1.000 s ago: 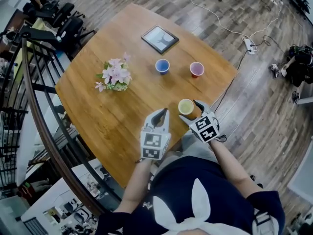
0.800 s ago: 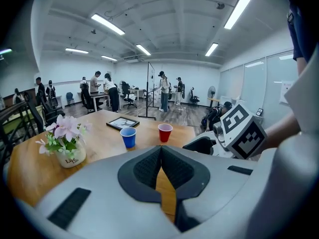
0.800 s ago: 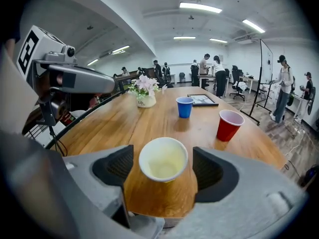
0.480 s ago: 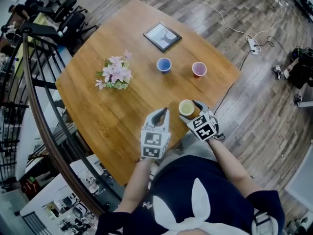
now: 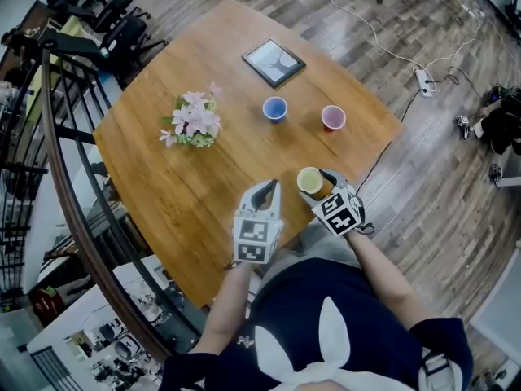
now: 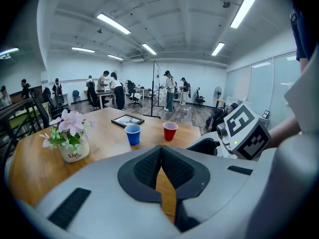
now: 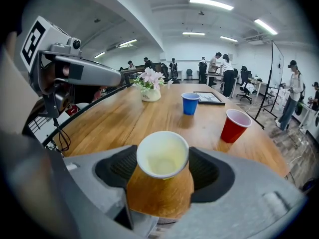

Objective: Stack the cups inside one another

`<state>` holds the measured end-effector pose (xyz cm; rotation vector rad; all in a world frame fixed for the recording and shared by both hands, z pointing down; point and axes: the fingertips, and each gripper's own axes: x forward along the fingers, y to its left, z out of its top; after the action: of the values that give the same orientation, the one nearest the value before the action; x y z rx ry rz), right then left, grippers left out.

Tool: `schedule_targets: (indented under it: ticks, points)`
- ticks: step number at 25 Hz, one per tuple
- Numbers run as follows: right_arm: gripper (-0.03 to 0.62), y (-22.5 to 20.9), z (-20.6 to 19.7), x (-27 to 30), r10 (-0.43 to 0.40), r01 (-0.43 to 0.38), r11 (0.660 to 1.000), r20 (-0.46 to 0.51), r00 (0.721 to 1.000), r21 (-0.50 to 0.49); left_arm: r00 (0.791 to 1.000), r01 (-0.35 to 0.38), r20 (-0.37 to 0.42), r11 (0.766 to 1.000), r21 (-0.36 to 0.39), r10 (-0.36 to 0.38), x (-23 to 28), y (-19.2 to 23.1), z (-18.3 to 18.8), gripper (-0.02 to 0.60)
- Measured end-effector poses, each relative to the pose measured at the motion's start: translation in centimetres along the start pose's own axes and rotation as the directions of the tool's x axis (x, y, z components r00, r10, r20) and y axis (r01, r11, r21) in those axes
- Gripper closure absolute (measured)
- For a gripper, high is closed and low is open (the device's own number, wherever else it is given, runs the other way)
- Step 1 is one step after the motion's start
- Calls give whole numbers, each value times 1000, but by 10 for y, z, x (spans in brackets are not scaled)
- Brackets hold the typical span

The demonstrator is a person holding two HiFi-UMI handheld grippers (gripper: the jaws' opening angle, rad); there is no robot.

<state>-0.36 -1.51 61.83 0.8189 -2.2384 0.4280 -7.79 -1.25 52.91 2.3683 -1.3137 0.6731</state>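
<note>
A yellow cup stands upright near the table's front edge. My right gripper straddles it, and its jaws are closing with the cup between the pads; the rim is not squeezed. A blue cup and a red cup stand apart farther back on the table. My left gripper hovers left of the yellow cup, shut and holding nothing.
A small pot of pink flowers stands at the table's left. A framed picture lies flat at the back. A dark railing curves past the table's left side. A cable and power strip lie on the floor at right.
My right gripper has sunk slightly around the yellow cup and its jaws have narrowed. The left gripper and the other cups have stayed put.
</note>
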Motion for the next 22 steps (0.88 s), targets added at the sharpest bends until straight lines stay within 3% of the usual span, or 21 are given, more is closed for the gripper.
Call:
schedule_targets:
  ticks: [9, 17, 22]
  points:
    - [275, -11, 30, -10, 11, -9, 1000, 74, 997, -22, 999, -49, 23, 998, -25, 50, 2, 13, 2, 565]
    - [275, -40, 95, -45, -31, 41, 998, 204, 979, -46, 995, -89, 49, 995, -49, 91, 5, 32, 11, 565]
    - [275, -47, 133, -81, -19, 30, 999, 290, 957, -31, 990, -122, 59, 990, -64, 126, 1, 42, 17, 565]
